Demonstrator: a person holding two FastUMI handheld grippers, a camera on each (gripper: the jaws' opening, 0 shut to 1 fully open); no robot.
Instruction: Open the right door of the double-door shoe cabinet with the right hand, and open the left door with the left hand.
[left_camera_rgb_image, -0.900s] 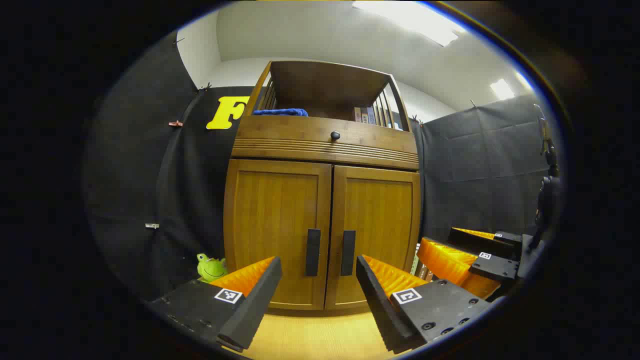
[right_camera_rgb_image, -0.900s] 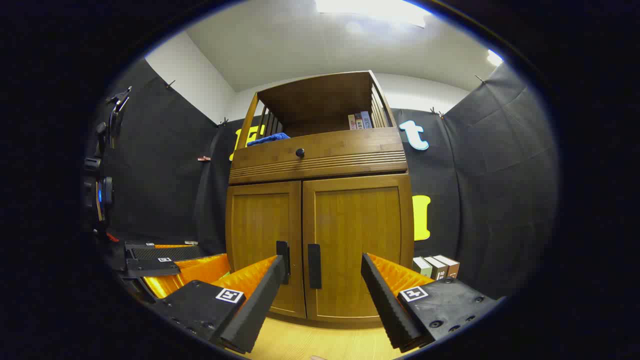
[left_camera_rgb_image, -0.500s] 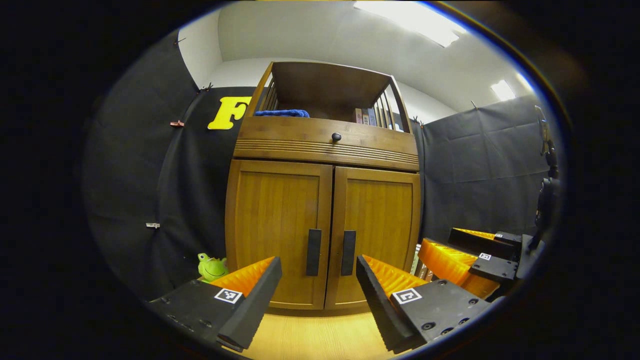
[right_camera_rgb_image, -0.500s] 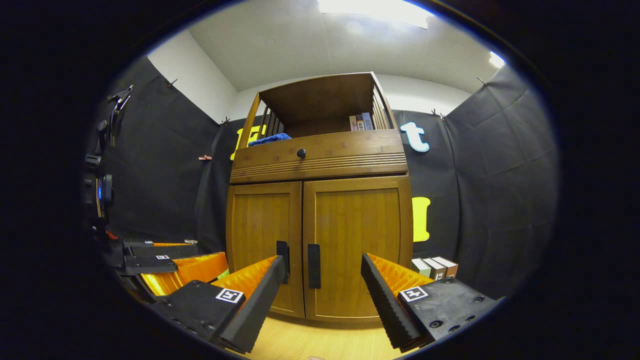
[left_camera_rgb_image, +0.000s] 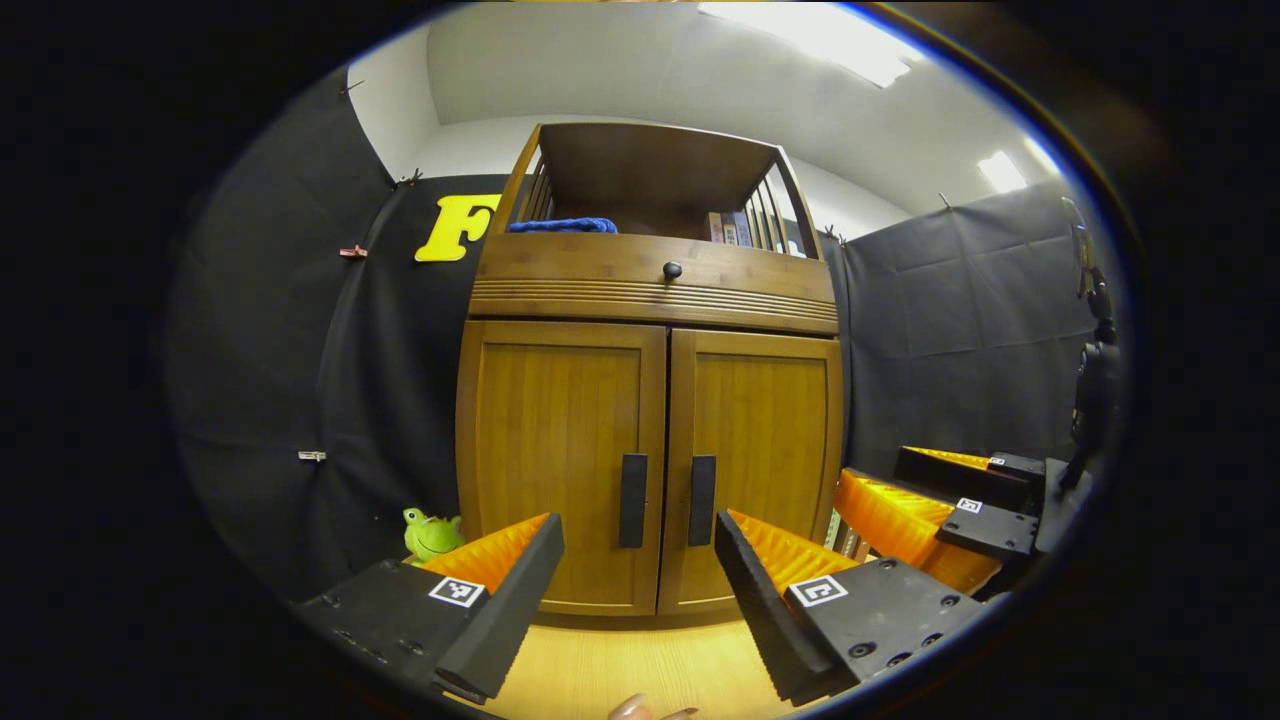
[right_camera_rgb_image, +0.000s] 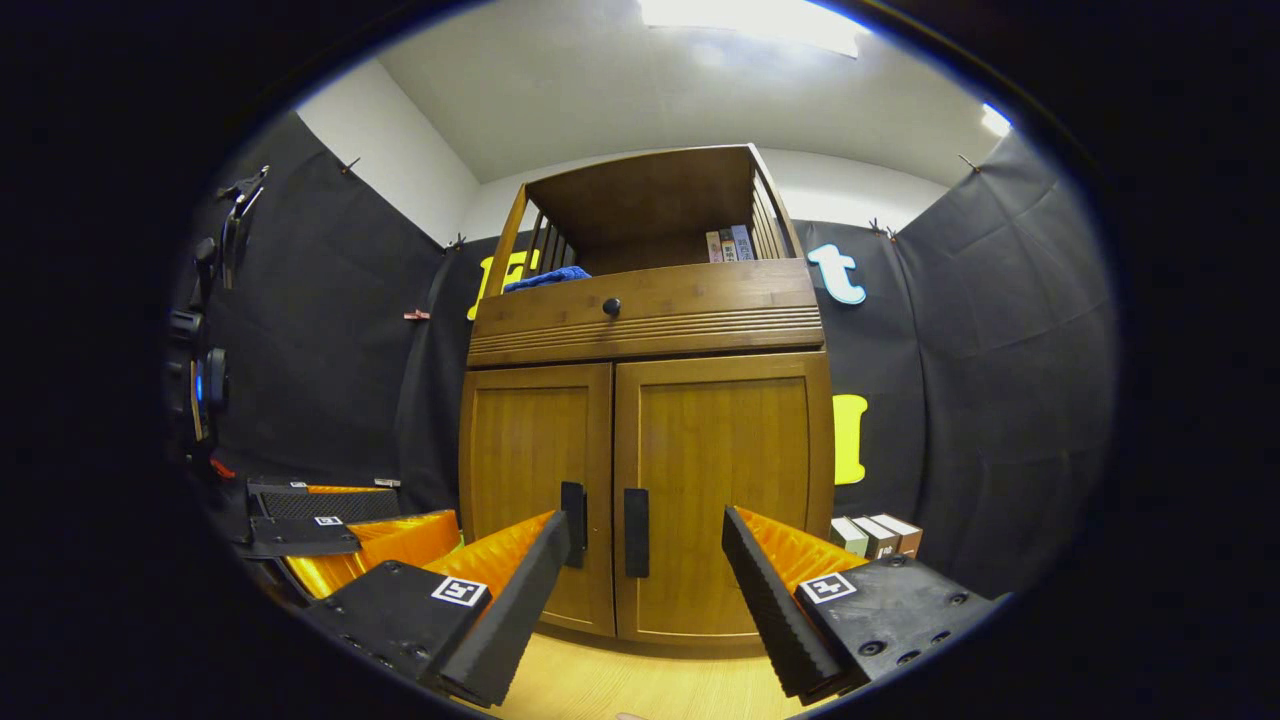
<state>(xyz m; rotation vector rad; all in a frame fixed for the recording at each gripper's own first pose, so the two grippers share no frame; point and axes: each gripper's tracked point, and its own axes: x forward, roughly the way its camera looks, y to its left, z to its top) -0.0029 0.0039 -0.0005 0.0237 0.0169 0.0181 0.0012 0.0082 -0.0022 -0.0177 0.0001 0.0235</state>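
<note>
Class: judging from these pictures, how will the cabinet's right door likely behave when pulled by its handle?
The right door looks like a rigid wooden panel, so it will probably swing, not flex. Its handle is a slim vertical bar near the centre seam, so the door likely pivots about its outer edge.

The wooden floor (left_camera_rgb_image: 610, 665) is being stood on by the cabinet (left_camera_rgb_image: 650, 400), with a green toy frog (left_camera_rgb_image: 430, 535) and some boxes (right_camera_rgb_image: 875, 535) lying beside it.

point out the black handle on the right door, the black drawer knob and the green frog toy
black bar handle of the right door (right_camera_rgb_image: 636, 532), right gripper view, mid-bar
round black drawer knob (left_camera_rgb_image: 672, 270), left gripper view, its face
green plush frog toy (left_camera_rgb_image: 430, 534), left gripper view, its head
</note>
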